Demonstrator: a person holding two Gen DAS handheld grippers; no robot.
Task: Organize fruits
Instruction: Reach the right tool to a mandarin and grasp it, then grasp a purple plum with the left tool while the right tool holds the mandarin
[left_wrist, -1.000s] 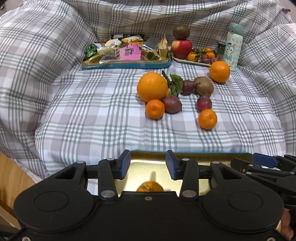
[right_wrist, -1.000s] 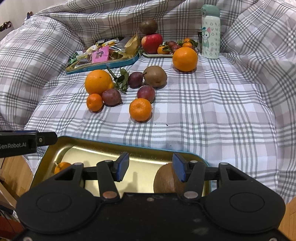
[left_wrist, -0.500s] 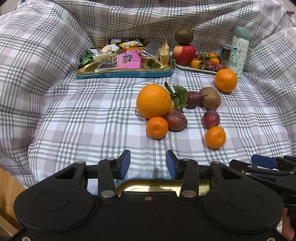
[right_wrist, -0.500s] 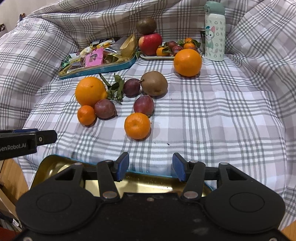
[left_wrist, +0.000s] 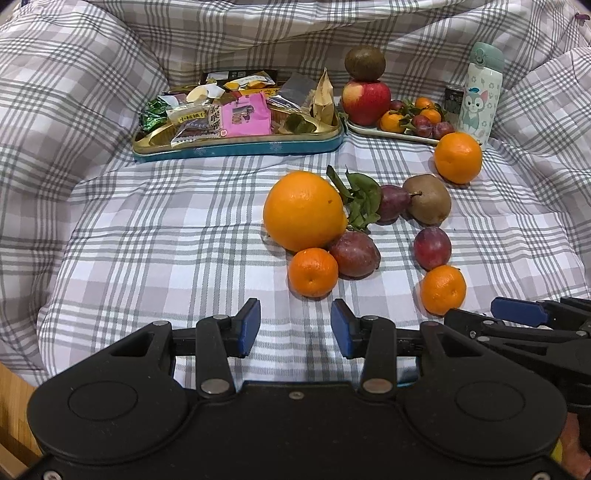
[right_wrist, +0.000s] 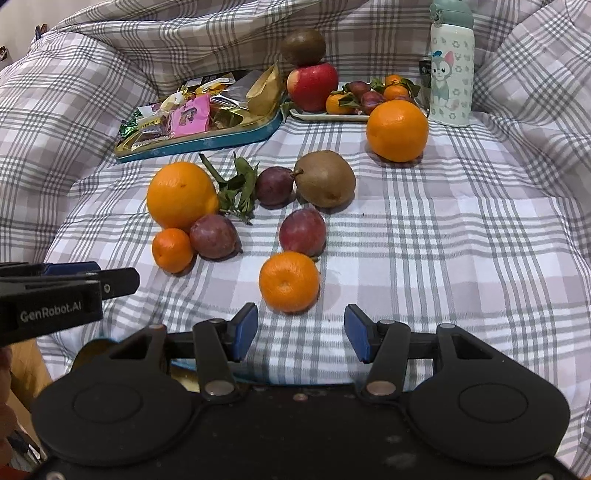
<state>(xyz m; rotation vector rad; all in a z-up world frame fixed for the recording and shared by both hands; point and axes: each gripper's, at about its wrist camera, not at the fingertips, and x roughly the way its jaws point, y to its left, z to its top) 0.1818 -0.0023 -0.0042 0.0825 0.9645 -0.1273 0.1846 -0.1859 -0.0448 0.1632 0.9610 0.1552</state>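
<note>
Loose fruit lies on the checked cloth. In the left wrist view my left gripper (left_wrist: 295, 325) stands open and empty, just short of a small mandarin (left_wrist: 313, 272) that sits beside a purple plum (left_wrist: 354, 253) and a big orange (left_wrist: 303, 210). My right gripper (right_wrist: 300, 332) is open and empty too, close behind another mandarin (right_wrist: 289, 281). Beyond it lie a red plum (right_wrist: 303, 231), a brown pear (right_wrist: 325, 178), a dark plum (right_wrist: 274, 185) and a second big orange (right_wrist: 397, 130). The right gripper (left_wrist: 517, 312) shows at the left view's right edge.
At the back stand a teal tin of snack packets (left_wrist: 236, 118), a white plate (right_wrist: 332, 117) with an apple, a kiwi and small fruit, and a cartoon bottle (right_wrist: 451, 66). A gold tray rim (right_wrist: 92, 350) peeks beneath the right gripper. Raised cloth folds ring the area.
Both grippers moved forward over the cloth toward the fruit. The gold tray with its mandarin and brown fruit slid out of sight beneath them. The jaws kept the same width.
</note>
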